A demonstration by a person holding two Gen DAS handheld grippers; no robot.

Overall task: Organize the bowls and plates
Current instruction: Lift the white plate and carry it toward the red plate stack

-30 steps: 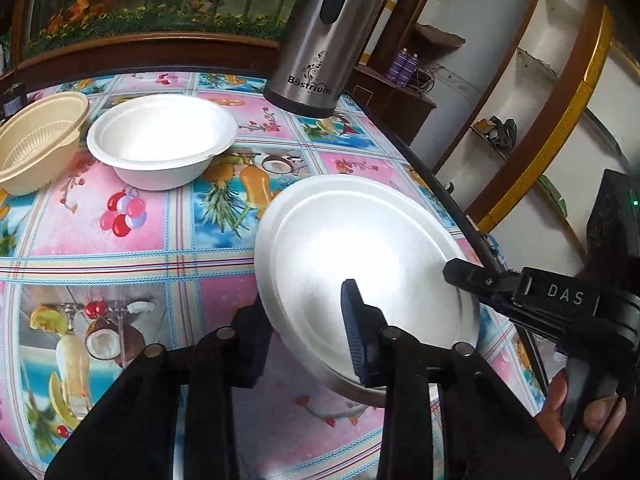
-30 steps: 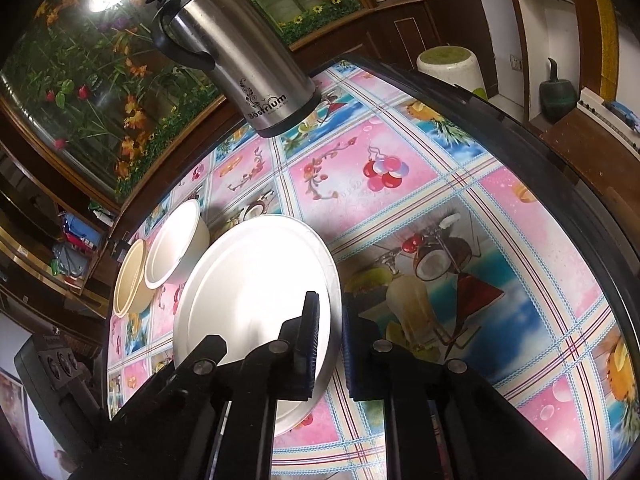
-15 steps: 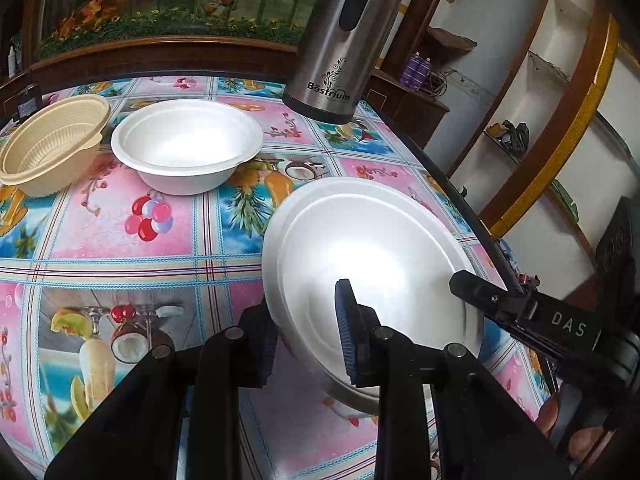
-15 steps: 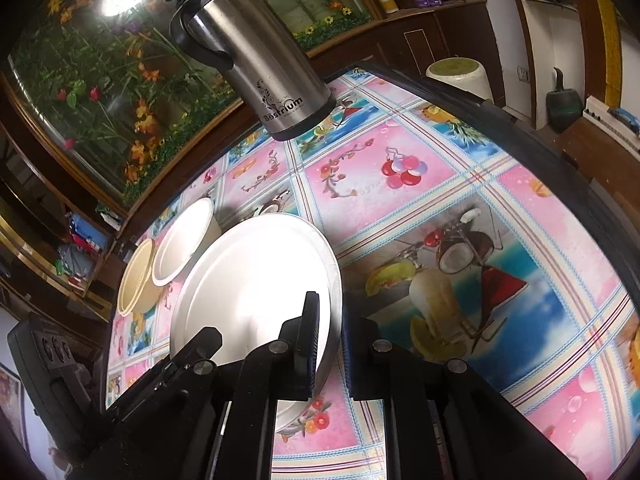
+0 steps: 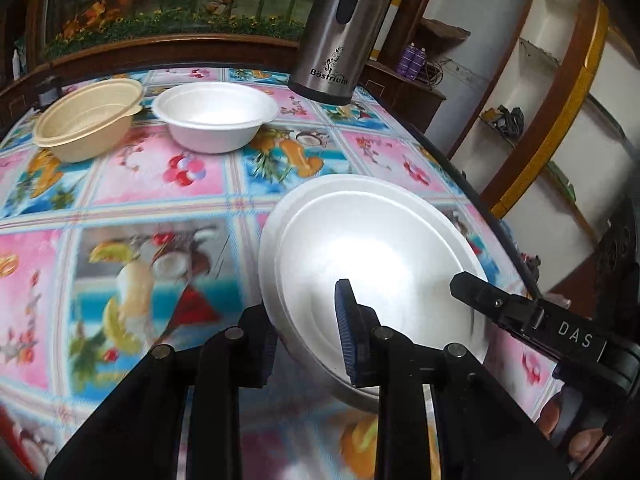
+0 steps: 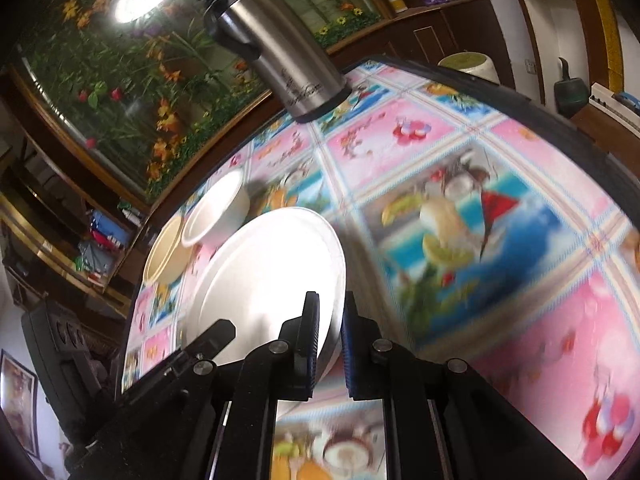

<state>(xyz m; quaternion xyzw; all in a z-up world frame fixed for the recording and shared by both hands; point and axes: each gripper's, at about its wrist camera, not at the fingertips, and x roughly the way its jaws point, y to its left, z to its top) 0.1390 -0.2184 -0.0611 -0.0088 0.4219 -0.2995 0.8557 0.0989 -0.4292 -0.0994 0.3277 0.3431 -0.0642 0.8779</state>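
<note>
Both grippers are clamped on the white plate: left gripper on its near rim, right gripper on the opposite edge. Beyond the plate, white bowl and beige bowl sit empty, side by side.

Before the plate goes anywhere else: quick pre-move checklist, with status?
1. Left tongs gripping the white plate at its near rim: ok, a pad on each face.
2. Right tongs gripping the opposite rim: ok, jaws closed on the edge.
3. Plate clear of the tablecloth: ok, it hangs tilted above it.
4. White bowl and beige bowl apart from the plate: ok, both sit upright near the far edge.
5. Steel flask out of the way: ok, upright at the far corner.
6. Whether one plate or a stack is held: cannot tell.
</note>
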